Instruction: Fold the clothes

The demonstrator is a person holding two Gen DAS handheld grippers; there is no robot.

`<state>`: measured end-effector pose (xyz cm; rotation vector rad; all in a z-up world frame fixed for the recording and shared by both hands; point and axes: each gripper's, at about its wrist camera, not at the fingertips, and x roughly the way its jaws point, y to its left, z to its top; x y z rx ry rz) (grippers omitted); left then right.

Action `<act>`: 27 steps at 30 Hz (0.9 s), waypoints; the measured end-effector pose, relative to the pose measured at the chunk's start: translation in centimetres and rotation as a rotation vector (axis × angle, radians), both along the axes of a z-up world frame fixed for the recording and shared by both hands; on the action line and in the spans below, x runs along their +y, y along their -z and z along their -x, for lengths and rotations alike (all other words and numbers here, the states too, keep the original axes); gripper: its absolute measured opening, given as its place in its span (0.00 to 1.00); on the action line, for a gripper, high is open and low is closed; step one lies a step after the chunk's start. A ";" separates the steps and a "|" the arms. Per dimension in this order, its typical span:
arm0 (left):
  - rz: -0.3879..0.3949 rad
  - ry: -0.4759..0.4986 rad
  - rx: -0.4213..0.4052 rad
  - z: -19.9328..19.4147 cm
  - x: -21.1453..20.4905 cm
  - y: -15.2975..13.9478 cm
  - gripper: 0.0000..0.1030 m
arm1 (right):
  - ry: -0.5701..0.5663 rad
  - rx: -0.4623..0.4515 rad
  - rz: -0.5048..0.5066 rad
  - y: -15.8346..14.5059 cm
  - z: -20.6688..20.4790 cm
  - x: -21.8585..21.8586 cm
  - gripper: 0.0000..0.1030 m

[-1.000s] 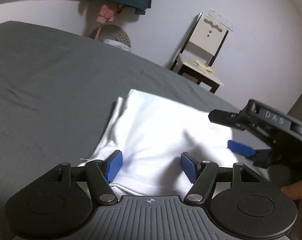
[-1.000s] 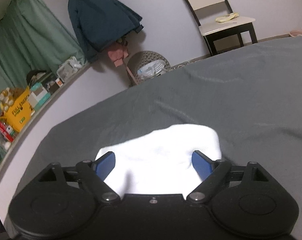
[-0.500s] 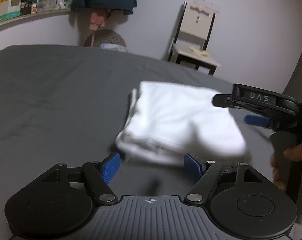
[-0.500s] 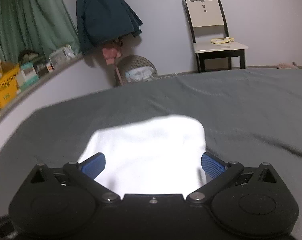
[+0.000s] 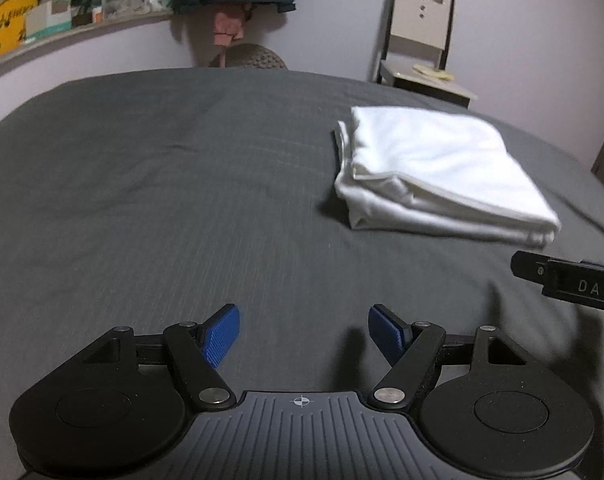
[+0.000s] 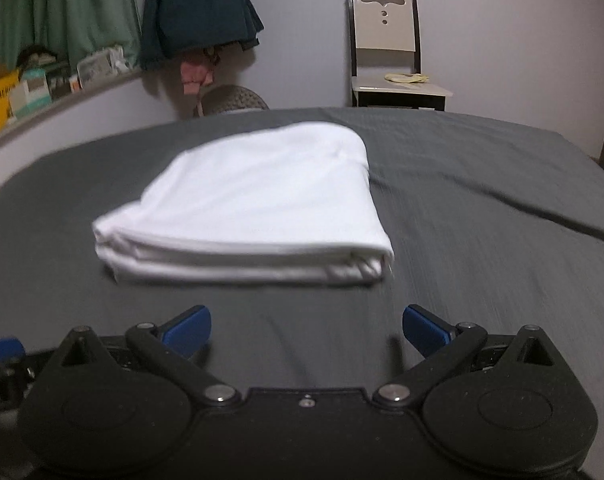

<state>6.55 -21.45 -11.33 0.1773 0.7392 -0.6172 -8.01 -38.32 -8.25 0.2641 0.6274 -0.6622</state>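
Observation:
A white garment (image 5: 437,172) lies folded into a flat stack on the dark grey bed sheet (image 5: 162,184), ahead and to the right in the left wrist view. In the right wrist view the white garment (image 6: 258,200) lies straight ahead with its layered edge facing me. My left gripper (image 5: 303,330) is open and empty, over bare sheet well short of the garment. My right gripper (image 6: 305,328) is open and empty, just short of the garment's near edge. Part of the right gripper's body shows at the right edge of the left wrist view (image 5: 573,286).
A chair (image 6: 385,52) stands against the far wall beyond the bed. A dark jacket (image 6: 198,12) hangs on the wall above a round woven basket (image 6: 234,100). A shelf with boxes (image 5: 26,24) runs along the left wall. The grey sheet (image 6: 481,184) spreads around the garment.
Both grippers have pulled back from the garment; a second ago their fingers were over or around it. The garment now lies alone on the sheet, farther ahead in both views.

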 end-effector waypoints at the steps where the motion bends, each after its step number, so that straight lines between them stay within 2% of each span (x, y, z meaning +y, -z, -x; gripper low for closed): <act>1: -0.010 0.010 -0.017 0.1 0.0 0.3 0.73 | 0.000 0.014 0.024 0.3 -0.2 0.1 1.00; 4: -0.036 0.042 -0.065 0.7 -0.2 0.5 0.73 | -0.002 0.038 0.069 1.1 -0.8 0.3 1.00; 5: -0.036 0.052 -0.072 0.8 -0.2 0.5 0.81 | -0.005 0.041 0.070 1.4 -0.9 0.4 1.00; 7: -0.025 0.063 -0.080 1.0 -0.1 0.6 0.88 | -0.009 0.037 0.073 1.9 -1.0 0.4 1.00; 17: 0.000 0.094 -0.146 1.3 -0.4 0.9 0.88 | 0.003 -0.001 0.068 2.6 -0.8 0.3 1.00; 18: -0.003 0.098 -0.153 1.3 -0.5 0.9 0.89 | 0.005 -0.001 0.069 2.6 -0.8 0.3 1.00; 19: -0.009 0.103 -0.154 1.2 -0.7 1.0 0.98 | 0.006 0.000 0.070 2.7 -0.8 0.4 1.00; 20: -0.013 0.105 -0.154 1.1 -0.8 1.1 1.00 | 0.008 0.000 0.071 2.7 -0.9 0.4 1.00; 27: -0.011 0.101 -0.153 1.0 -0.9 1.2 1.00 | 0.009 -0.007 0.053 2.7 -0.8 0.1 1.00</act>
